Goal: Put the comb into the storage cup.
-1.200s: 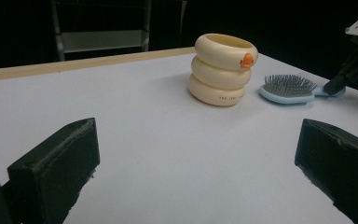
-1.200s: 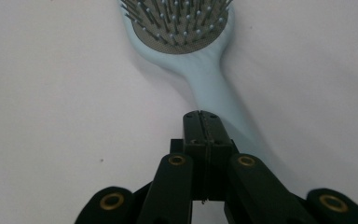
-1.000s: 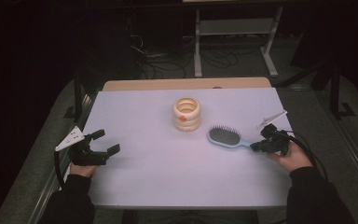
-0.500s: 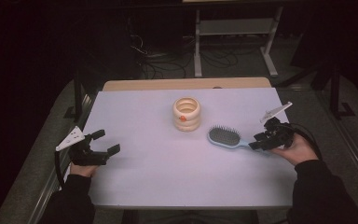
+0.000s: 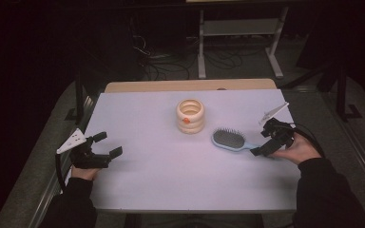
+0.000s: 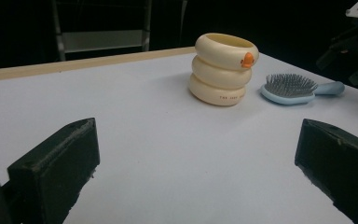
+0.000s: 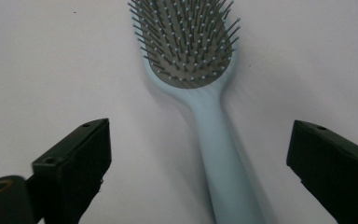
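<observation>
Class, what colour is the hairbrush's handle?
Pale blue; the hairbrush shows best in the right gripper view.

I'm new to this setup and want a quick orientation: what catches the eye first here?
A cream ringed cup stands mid-table. Just right of it lies a pale blue hairbrush, bristles up. The right gripper sits at its handle end, jaws just opened wide and clear of the handle.

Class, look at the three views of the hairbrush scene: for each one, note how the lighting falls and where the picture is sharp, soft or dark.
High view: the table is lit, its surroundings nearly black. Left gripper view: the cream ring-shaped holder and the hairbrush are sharp, with soft shadows. Right gripper view: the bristles are crisp, the handle slightly smeared toward the bottom edge.
</observation>
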The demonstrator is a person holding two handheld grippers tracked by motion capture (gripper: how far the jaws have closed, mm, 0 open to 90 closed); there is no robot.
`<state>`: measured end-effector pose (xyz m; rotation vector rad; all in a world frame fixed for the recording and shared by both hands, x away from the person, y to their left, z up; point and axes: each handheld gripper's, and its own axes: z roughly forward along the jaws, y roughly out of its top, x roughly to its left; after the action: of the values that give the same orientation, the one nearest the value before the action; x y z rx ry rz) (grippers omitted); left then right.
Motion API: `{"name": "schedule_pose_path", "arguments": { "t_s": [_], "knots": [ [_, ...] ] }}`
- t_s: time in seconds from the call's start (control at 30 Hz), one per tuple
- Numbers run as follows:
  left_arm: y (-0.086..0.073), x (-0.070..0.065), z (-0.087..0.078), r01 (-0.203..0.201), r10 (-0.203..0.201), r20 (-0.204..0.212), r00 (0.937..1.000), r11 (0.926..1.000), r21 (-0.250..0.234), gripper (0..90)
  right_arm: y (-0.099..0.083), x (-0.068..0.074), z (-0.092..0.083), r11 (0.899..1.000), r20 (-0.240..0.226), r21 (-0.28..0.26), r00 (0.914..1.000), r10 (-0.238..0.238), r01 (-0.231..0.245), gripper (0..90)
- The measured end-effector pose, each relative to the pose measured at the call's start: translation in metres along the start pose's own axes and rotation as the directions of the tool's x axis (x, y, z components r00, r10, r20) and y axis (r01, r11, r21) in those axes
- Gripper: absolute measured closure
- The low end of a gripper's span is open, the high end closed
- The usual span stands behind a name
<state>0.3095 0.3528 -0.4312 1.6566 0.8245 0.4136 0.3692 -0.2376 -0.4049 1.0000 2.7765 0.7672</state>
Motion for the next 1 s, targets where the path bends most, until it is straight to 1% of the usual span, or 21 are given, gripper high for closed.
{"name": "schedule_pose_path", "arguments": {
  "t_s": [0.07, 0.23, 0.33, 0.4, 0.43, 0.47, 0.63, 0.7, 0.77, 0.83, 0.93, 0.97, 1.0],
  "knots": [
    [0.000, 0.000, 0.000, -0.001, 0.001, 0.001, 1.0000, 1.0000, -0.001, 0.0, 0.001, -0.001, 0.001, 1.000, -0.002, -0.006, 1.0000, -0.007, 0.007, 1.2],
    [0.000, 0.000, 0.000, -0.003, 0.003, 0.000, 1.0000, 1.0000, -0.004, 0.0, 0.000, -0.005, 0.003, 1.000, 0.000, -0.017, 0.9997, -0.023, 0.023, 0.9],
    [0.000, 0.000, 0.000, -0.002, 0.002, 0.001, 1.0000, 1.0000, -0.003, 0.0, 0.001, -0.008, 0.006, 0.999, 0.009, 0.009, 0.9992, -0.039, 0.039, 0.9],
    [0.000, 0.000, 0.000, -0.003, 0.003, 0.000, 1.0000, 1.0000, -0.001, 0.0, 0.002, -0.008, 0.007, 0.999, 0.007, 0.004, 0.9993, -0.036, 0.036, 0.9],
    [0.000, 0.000, 0.001, -0.002, 0.002, 0.001, 1.0000, 1.0000, 0.000, 0.0, 0.002, -0.009, 0.008, 0.999, 0.011, 0.005, 0.9990, -0.044, 0.044, 1.1],
    [0.000, 0.000, 0.001, -0.001, 0.001, 0.001, 1.0000, 1.0000, 0.001, 0.0, 0.003, -0.009, 0.009, 0.999, 0.016, 0.013, 0.9987, -0.049, 0.049, 1.8],
    [0.000, 0.000, 0.000, -0.002, 0.002, 0.001, 1.0000, 1.0000, -0.002, 0.0, 0.007, -0.008, 0.017, 0.995, 0.004, 0.066, 0.9970, -0.077, 0.077, 4.6],
    [0.000, 0.000, 0.000, -0.003, 0.003, 0.002, 1.0000, 1.0000, -0.003, 0.0, 0.010, -0.008, 0.020, 0.993, 0.001, 0.078, 0.9964, -0.085, 0.085, 5.4],
    [0.000, 0.000, 0.000, -0.004, 0.004, 0.003, 1.0000, 1.0000, -0.002, 0.0, 0.012, -0.009, 0.022, 0.993, -0.008, 0.078, 0.9959, -0.090, 0.090, 7.2],
    [0.000, 0.000, 0.001, -0.002, 0.002, 0.004, 1.0000, 1.0000, -0.002, 0.0, 0.013, -0.009, 0.023, 0.992, -0.006, 0.083, 0.9952, -0.098, 0.098, 7.8],
    [0.000, 0.000, 0.001, -0.003, 0.003, 0.004, 1.0000, 1.0000, -0.002, 0.0, 0.016, -0.010, 0.029, 0.987, -0.026, 0.117, 0.9939, -0.107, 0.109, 13.0],
    [0.000, 0.000, 0.001, -0.001, 0.001, 0.005, 1.0000, 1.0000, -0.003, 0.0, 0.017, -0.010, 0.030, 0.986, -0.027, 0.122, 0.9939, -0.107, 0.110, 13.2],
    [0.000, 0.000, 0.001, -0.002, 0.002, 0.005, 1.0000, 1.0000, -0.002, 0.0, 0.017, -0.011, 0.031, 0.987, -0.026, 0.116, 0.9937, -0.109, 0.111, 13.8]
  ]
}}
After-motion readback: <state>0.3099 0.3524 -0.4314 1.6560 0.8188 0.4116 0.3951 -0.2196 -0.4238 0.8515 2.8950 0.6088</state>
